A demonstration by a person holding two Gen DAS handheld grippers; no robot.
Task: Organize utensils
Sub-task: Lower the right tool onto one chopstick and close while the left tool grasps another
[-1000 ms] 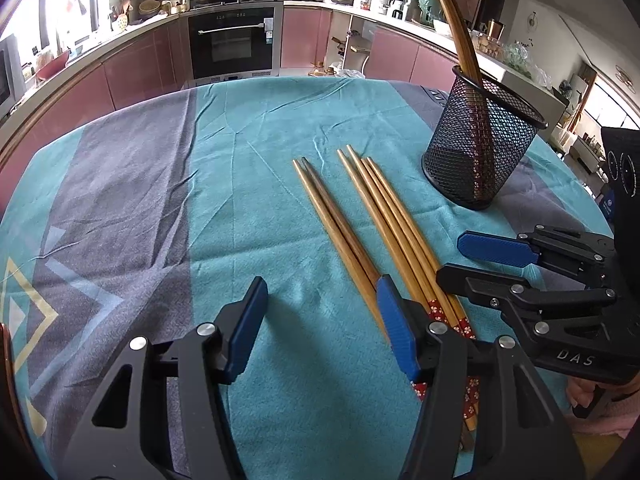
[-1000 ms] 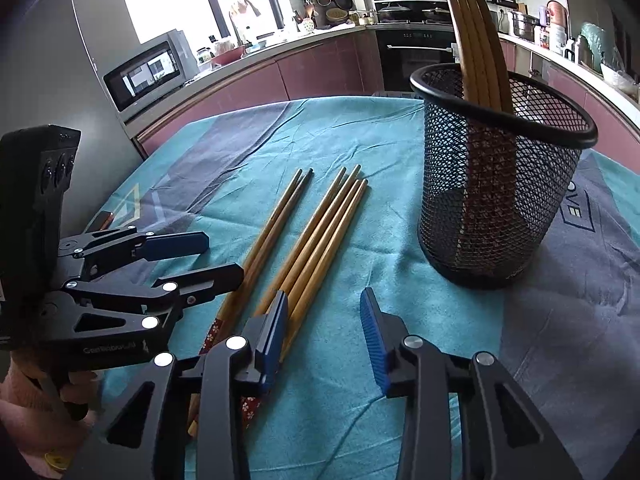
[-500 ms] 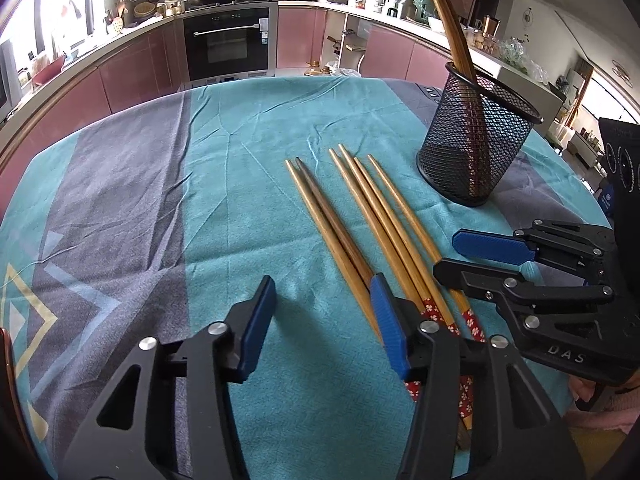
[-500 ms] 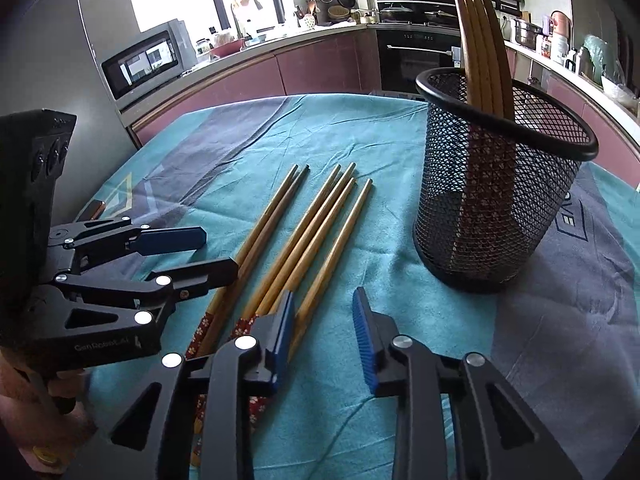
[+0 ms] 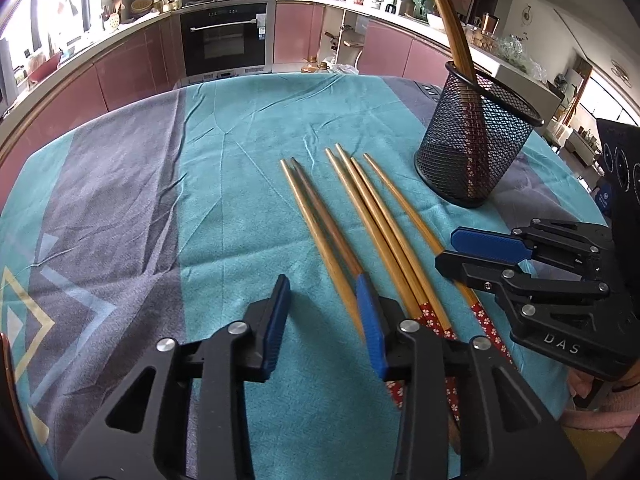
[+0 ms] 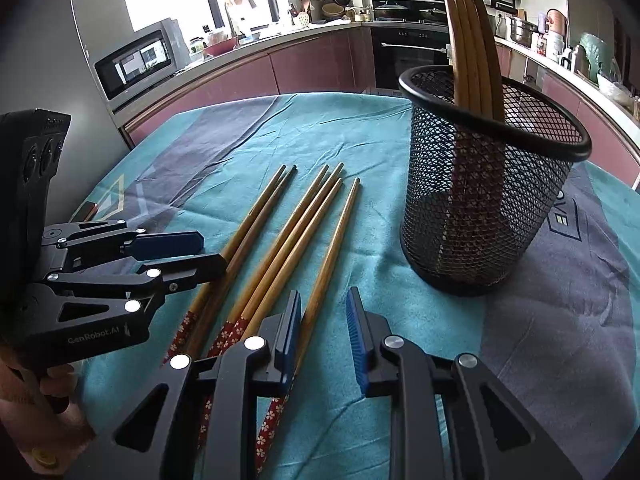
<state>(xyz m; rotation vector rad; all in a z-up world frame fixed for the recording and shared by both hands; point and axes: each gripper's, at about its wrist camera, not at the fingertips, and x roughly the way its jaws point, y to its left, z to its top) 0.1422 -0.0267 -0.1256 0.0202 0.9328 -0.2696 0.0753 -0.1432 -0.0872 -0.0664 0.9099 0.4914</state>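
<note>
Several wooden chopsticks [image 5: 372,224] [image 6: 288,236] with red flowered ends lie side by side on the teal cloth. A black mesh cup [image 5: 472,152] [image 6: 480,208] stands beyond them and holds more chopsticks [image 5: 452,28] [image 6: 468,40]. My left gripper [image 5: 322,320] [image 6: 200,252] hovers over the leftmost pair, jaws closing. One stick lies just inside its right pad, and neither pad presses on it. My right gripper [image 6: 324,328] [image 5: 460,252] is over the rightmost stick, jaws closing, with that stick beside its left pad and not pinched.
The round table is covered by a teal and grey cloth [image 5: 224,200]. Kitchen counters, an oven [image 5: 224,40] and a microwave [image 6: 136,64] lie beyond its far edge. A hand [image 6: 44,408] holds the left gripper's handle.
Both grippers' jaws have narrowed. The rightmost chopstick has slid a little apart from the ones beside it. Neither hand has shifted.
</note>
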